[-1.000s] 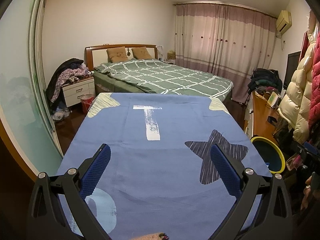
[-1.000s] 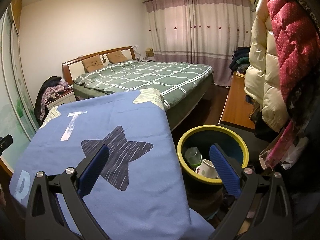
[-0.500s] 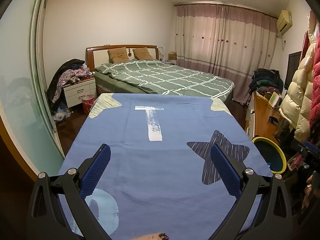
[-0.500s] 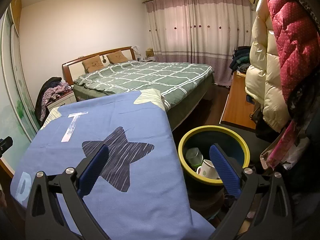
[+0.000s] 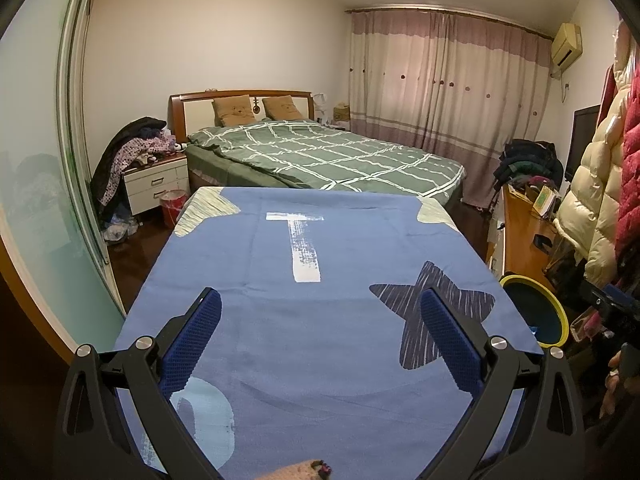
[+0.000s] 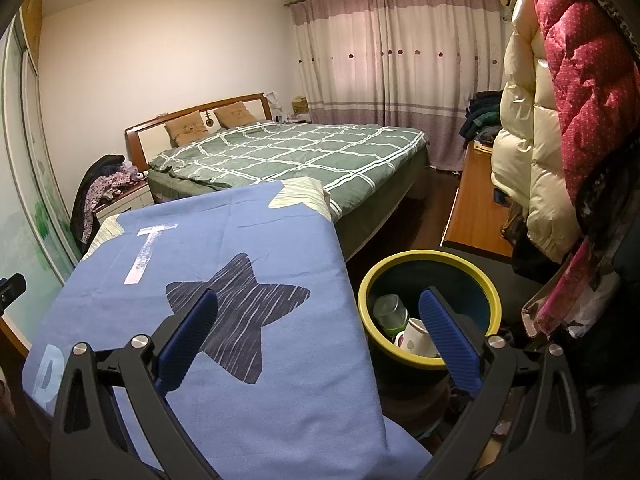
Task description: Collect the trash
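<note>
A yellow-rimmed dark bin (image 6: 430,264) stands on the floor to the right of a table under a blue cloth (image 6: 224,320). A clear plastic cup (image 6: 390,312) and a white paper cup (image 6: 416,338) lie inside it. The bin also shows at the right in the left wrist view (image 5: 536,312). My right gripper (image 6: 318,334) is open and empty, above the table's right edge and the bin. My left gripper (image 5: 320,338) is open and empty, above the blue cloth (image 5: 320,280). No trash shows on the cloth.
A bed with a green checked quilt (image 5: 320,156) stands behind the table. A wooden desk (image 6: 476,208) and hanging coats (image 6: 560,120) are at the right. A nightstand piled with clothes (image 5: 152,172) and a sliding glass door (image 5: 36,200) are at the left.
Both views have shifted only slightly. Both grippers stay open and empty.
</note>
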Motion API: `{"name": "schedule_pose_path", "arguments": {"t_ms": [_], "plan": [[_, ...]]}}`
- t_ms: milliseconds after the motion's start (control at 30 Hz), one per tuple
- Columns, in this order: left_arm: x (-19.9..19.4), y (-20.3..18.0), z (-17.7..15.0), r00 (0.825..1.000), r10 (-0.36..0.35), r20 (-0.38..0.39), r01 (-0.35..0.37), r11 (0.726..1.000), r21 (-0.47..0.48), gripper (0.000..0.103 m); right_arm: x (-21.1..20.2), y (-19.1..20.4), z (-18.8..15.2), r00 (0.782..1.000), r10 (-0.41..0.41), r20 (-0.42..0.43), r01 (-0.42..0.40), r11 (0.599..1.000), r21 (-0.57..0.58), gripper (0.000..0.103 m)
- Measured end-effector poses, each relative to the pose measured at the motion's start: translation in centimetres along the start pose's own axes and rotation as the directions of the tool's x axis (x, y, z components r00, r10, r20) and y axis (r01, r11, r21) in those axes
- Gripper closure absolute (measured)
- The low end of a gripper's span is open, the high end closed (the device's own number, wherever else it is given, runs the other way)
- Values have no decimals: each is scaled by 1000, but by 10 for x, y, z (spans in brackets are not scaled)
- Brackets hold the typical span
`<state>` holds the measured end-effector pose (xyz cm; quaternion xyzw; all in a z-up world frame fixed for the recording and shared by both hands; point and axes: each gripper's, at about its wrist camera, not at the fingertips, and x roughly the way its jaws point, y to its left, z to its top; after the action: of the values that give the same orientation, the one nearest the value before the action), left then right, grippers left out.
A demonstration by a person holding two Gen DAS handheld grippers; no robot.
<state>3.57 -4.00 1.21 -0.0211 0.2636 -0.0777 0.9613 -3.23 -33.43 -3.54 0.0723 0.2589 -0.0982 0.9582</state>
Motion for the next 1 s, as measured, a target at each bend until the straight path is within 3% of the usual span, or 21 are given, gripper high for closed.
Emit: {"name": "schedule_pose_path", "arguments": {"t_ms": [1000], "plan": [[-1,-1,-1,1000,-1,-4,1,1000,11,5,3,8,-5,1000,9,-10,-9,1000,-2,7]]}}
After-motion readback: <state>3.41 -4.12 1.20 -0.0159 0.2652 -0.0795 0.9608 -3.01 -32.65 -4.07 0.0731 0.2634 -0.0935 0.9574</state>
